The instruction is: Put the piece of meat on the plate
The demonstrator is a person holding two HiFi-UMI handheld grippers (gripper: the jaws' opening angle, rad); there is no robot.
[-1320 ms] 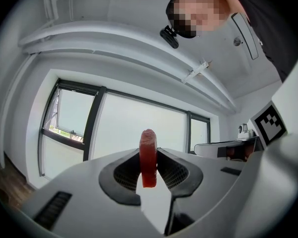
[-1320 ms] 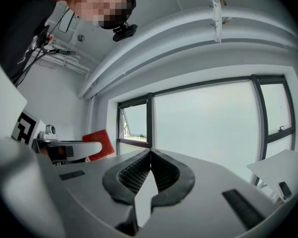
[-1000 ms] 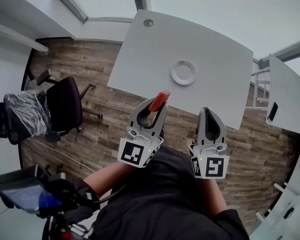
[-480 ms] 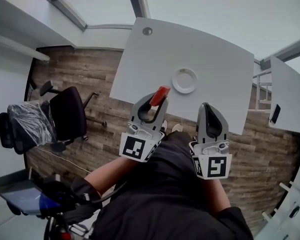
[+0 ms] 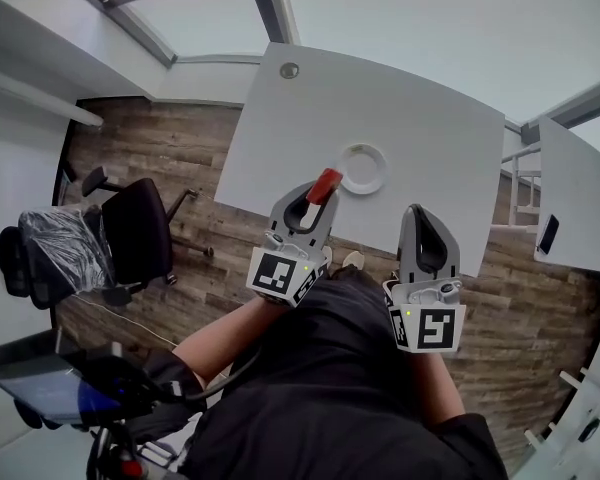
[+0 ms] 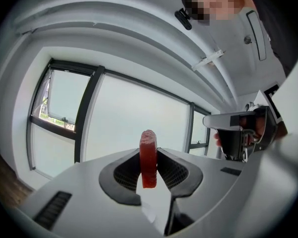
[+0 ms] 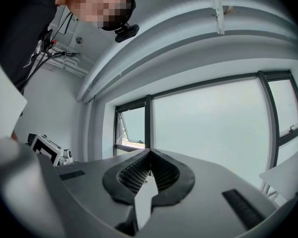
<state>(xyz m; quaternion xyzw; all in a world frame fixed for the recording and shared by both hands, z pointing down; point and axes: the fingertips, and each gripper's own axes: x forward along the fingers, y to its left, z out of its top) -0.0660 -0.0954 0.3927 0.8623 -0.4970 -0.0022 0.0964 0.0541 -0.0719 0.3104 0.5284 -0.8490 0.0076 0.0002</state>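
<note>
A red piece of meat [image 5: 324, 184] stands on edge between the pads of my left gripper [image 5: 320, 190], which is shut on it. In the left gripper view the meat [image 6: 148, 157] pokes up past the fingertips, pinched at its lower half. The white round plate [image 5: 364, 168] lies on the white table [image 5: 310, 108], just right of and beyond the meat. My right gripper [image 5: 423, 211] is shut with nothing in it, over the table's near edge, right of the plate. Its jaws meet at the tips in the right gripper view [image 7: 149, 154].
A black office chair [image 5: 130, 218] and a second chair wrapped in plastic [image 5: 55, 253] stand on the wooden floor to the left. Another white table [image 5: 570, 203] with a dark phone on it is at the right. The right gripper [image 6: 238, 130] shows in the left gripper view.
My left gripper has carried the meat forward, from over the floor to over the table's near edge beside the plate. The right gripper has moved forward a little too.
</note>
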